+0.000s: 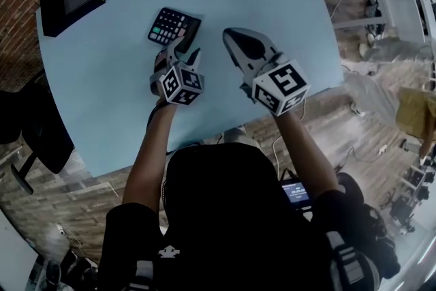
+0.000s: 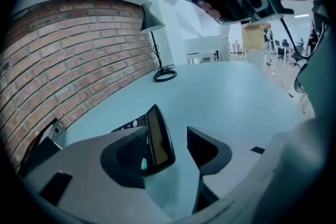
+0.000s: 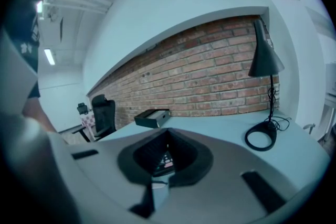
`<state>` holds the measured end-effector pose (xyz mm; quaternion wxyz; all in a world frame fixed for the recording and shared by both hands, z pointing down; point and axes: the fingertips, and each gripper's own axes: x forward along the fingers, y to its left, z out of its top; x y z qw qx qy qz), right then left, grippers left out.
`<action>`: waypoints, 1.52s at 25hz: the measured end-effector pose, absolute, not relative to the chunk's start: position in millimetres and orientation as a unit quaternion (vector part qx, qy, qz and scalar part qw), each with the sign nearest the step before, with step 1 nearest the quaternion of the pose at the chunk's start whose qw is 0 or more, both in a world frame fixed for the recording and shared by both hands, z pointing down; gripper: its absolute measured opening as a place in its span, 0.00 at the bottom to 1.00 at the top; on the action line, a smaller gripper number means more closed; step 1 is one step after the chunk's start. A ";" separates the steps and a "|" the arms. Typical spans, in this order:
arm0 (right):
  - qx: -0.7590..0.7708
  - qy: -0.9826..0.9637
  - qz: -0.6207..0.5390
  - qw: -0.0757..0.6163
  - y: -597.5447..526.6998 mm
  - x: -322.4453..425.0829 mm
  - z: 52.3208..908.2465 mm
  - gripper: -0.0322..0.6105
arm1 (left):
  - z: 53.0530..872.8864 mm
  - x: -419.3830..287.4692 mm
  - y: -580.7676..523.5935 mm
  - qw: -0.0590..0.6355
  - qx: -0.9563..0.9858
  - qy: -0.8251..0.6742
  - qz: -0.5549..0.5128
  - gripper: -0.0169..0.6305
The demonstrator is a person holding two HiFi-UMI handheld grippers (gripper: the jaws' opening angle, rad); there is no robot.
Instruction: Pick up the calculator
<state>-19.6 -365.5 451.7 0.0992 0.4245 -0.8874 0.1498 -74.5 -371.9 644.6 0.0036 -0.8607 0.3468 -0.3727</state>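
Left gripper (image 2: pixel 178 147) has its jaws wide apart and grips nothing, the display end of the calculator (image 1: pixel 174 26) sitting between them close to one jaw, on the blue table (image 1: pixel 102 99), its long axis running away from the gripper, keys toward the brick wall (image 2: pixel 63 60).

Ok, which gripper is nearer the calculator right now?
Left. The left gripper is at the calculator's near end, which sits between its open jaws. The right gripper, shut, is off to the calculator's right, apart from it.
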 end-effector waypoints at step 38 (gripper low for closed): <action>0.420 -0.883 0.177 0.116 -361.1 -8.8 477.0 0.04 | 595.4 -105.3 -402.3 0.043 -0.839 0.425 -0.337 0.11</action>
